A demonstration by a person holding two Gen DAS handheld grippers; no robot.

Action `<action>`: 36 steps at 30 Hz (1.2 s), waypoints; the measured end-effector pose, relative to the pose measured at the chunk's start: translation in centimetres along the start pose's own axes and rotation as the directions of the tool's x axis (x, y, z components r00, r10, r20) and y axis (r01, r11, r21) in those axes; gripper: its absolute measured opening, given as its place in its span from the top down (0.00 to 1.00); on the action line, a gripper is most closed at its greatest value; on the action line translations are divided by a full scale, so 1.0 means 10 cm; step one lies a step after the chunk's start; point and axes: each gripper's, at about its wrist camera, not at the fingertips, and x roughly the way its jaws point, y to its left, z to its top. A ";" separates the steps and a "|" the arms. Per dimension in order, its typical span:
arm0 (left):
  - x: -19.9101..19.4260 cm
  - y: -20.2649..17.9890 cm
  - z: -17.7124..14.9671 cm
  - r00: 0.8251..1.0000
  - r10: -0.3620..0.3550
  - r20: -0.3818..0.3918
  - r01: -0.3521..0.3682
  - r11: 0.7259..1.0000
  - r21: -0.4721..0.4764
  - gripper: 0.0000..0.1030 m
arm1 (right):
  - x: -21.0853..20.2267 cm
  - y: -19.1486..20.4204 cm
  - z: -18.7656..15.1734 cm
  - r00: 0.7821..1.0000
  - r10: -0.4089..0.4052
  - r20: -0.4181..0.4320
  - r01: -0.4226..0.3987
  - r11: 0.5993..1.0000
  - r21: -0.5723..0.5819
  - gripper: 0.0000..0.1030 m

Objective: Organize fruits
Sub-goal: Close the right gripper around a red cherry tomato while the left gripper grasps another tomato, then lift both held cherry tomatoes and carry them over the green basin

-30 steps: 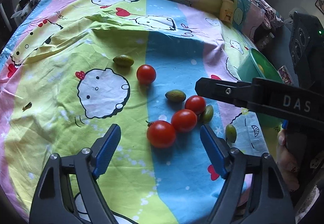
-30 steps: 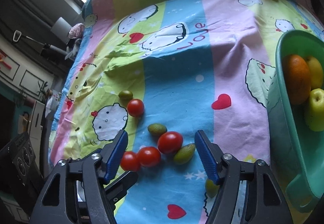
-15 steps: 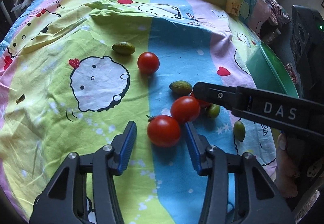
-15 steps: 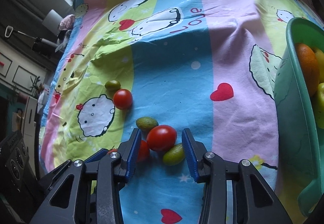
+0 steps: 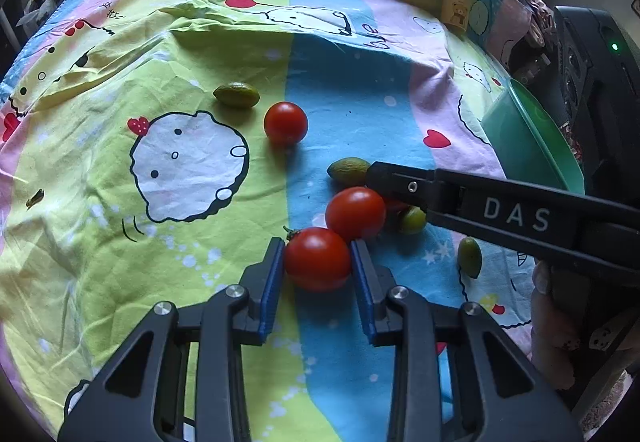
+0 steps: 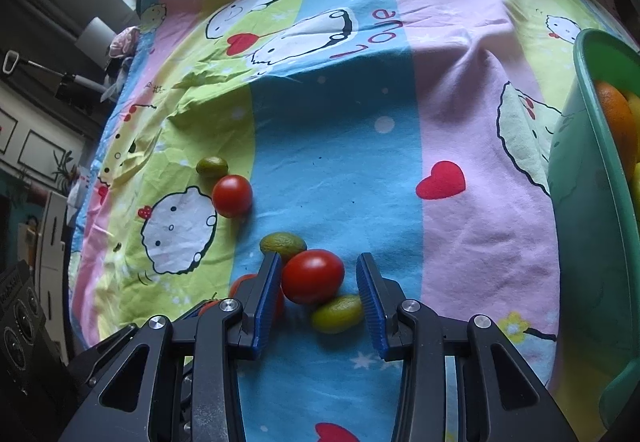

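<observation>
Red tomatoes and small green fruits lie on a cartoon-print bedsheet. My left gripper (image 5: pixel 318 258) is shut on the nearest red tomato (image 5: pixel 317 259), its blue pads touching both sides. A second tomato (image 5: pixel 355 213) sits just behind it. My right gripper (image 6: pixel 318 278) is partly open around another tomato (image 6: pixel 313 276); the left pad touches it, the right pad stands apart. A green fruit (image 6: pixel 337 313) lies between the pads below that tomato. The right gripper also shows in the left wrist view (image 5: pixel 384 178). A green basin (image 6: pixel 592 202) holds an orange (image 6: pixel 618 122).
A lone tomato (image 5: pixel 285 123) and a green fruit (image 5: pixel 236 94) lie farther back. More green fruits (image 5: pixel 348 169) (image 5: pixel 469 256) sit near the cluster. A small yellow jar (image 5: pixel 456 8) stands at the far edge. A black speaker (image 5: pixel 592 54) stands right of the basin (image 5: pixel 532 146).
Both grippers moved forward and down onto the tomato cluster. The left jaws closed onto the nearest tomato. The right jaws narrowed around another tomato.
</observation>
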 end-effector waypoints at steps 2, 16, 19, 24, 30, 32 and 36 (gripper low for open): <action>0.00 0.00 0.00 1.000 0.001 0.001 -0.001 1.000 0.000 0.69 | 0.00 0.02 0.00 1.000 0.008 0.001 -0.008 1.000 -0.008 0.67; -0.08 -0.03 0.00 0.999 0.028 0.031 -0.028 0.999 0.015 0.69 | -0.13 0.02 -0.01 0.999 0.017 0.035 -0.017 1.000 -0.005 0.67; -0.12 -0.05 0.00 0.999 0.027 0.043 -0.028 0.999 0.020 0.69 | -0.18 0.02 0.00 0.999 0.023 0.047 -0.023 1.000 -0.001 0.67; -0.20 -0.09 0.00 0.996 0.041 0.081 -0.044 0.998 0.037 0.69 | -0.29 0.02 0.00 0.997 0.033 0.076 -0.033 0.999 -0.001 0.67; -0.30 -0.16 0.02 0.991 0.039 0.126 -0.046 0.997 0.057 0.69 | -0.45 0.02 -0.01 0.993 0.045 0.112 -0.045 0.999 -0.001 0.67; -0.34 -0.19 0.04 0.989 0.041 0.143 -0.050 0.997 0.059 0.69 | -0.52 0.01 -0.01 0.990 0.053 0.129 -0.053 0.999 0.000 0.67; -0.41 -0.27 0.08 0.985 0.029 0.172 -0.042 0.996 0.073 0.69 | -0.68 -0.01 -0.01 0.984 0.059 0.167 -0.060 0.998 0.004 0.67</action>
